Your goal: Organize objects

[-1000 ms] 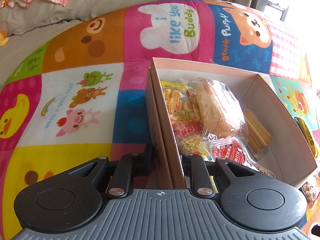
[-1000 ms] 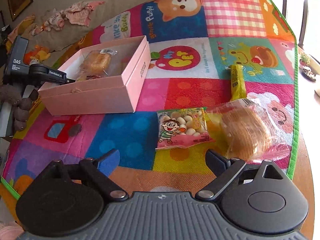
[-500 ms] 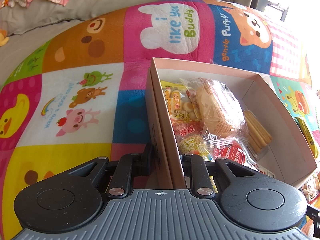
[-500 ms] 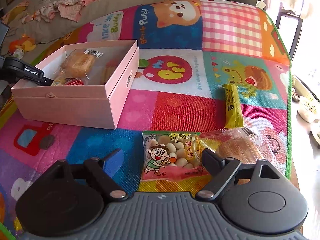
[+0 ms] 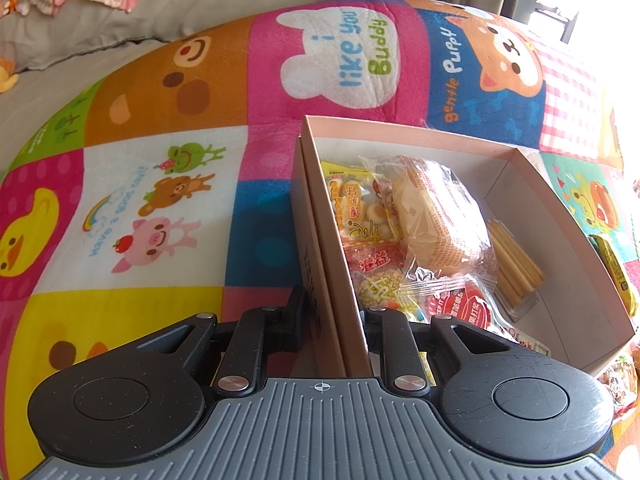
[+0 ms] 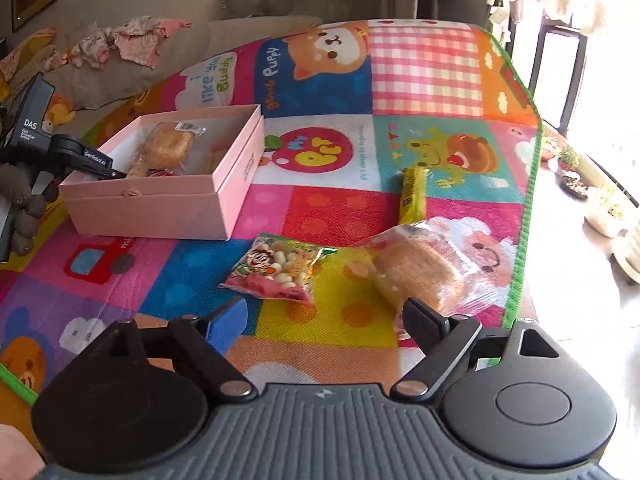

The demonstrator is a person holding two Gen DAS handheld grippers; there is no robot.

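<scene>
A pink box [image 5: 404, 130] rests on the cartoon mat, holding a bagged bun [image 5: 436, 216], several snack packets [image 5: 356, 208] and yellow sticks [image 5: 512, 264]. My left gripper [image 5: 334, 316] is shut on the box's near wall, one finger outside and one inside. The right wrist view also shows the box [image 6: 160, 208] and the left gripper [image 6: 80, 156] at its far corner. My right gripper [image 6: 324, 316] hovers over the mat, jaws opening with nothing between them. Just ahead lie a pink snack packet [image 6: 276, 268], a bagged bun [image 6: 416, 276] and a yellow bar [image 6: 414, 196].
The mat's green edge [image 6: 524, 240] and the table's rim run close on the right, beyond the bun. A grey cushion with crumpled clothes [image 6: 132, 40] lies behind the box. Potted plants [image 6: 604, 208] stand past the table at the window.
The right gripper has pulled back and up from the pink snack packet, which now lies farther ahead and turned askew. Its jaws narrowed, then widened. The left gripper and box stayed put.
</scene>
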